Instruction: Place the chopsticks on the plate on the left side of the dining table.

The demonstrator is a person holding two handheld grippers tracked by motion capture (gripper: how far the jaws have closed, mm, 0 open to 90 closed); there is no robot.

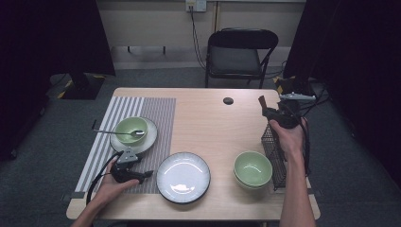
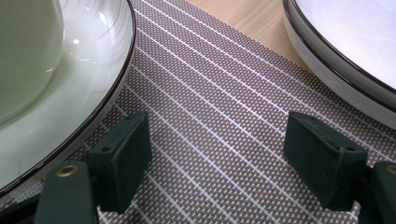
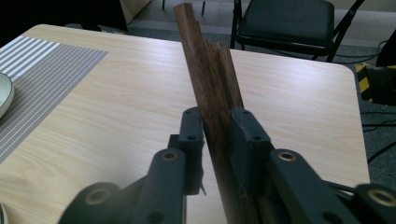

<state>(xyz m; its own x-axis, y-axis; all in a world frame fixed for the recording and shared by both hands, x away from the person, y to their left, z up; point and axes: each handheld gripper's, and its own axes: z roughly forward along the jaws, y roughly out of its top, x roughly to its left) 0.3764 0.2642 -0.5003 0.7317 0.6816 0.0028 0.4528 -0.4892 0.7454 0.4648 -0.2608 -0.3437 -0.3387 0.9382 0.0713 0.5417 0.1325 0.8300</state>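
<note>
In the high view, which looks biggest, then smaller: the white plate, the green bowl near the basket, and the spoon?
1. White plate: widest.
2. Green bowl beside the wire basket: clearly smaller across.
3. Spoon: roughly as long as the bowl is wide, but far thinner, so smallest.

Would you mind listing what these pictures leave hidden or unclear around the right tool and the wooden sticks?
- Wooden sticks: lower ends, right gripper view, hidden behind the right tool.
- Sticks' count: pressed together, unclear.
- Wire basket: contents, high view, hidden by the person's forearm.
- Spoon: too small for detail.
</note>
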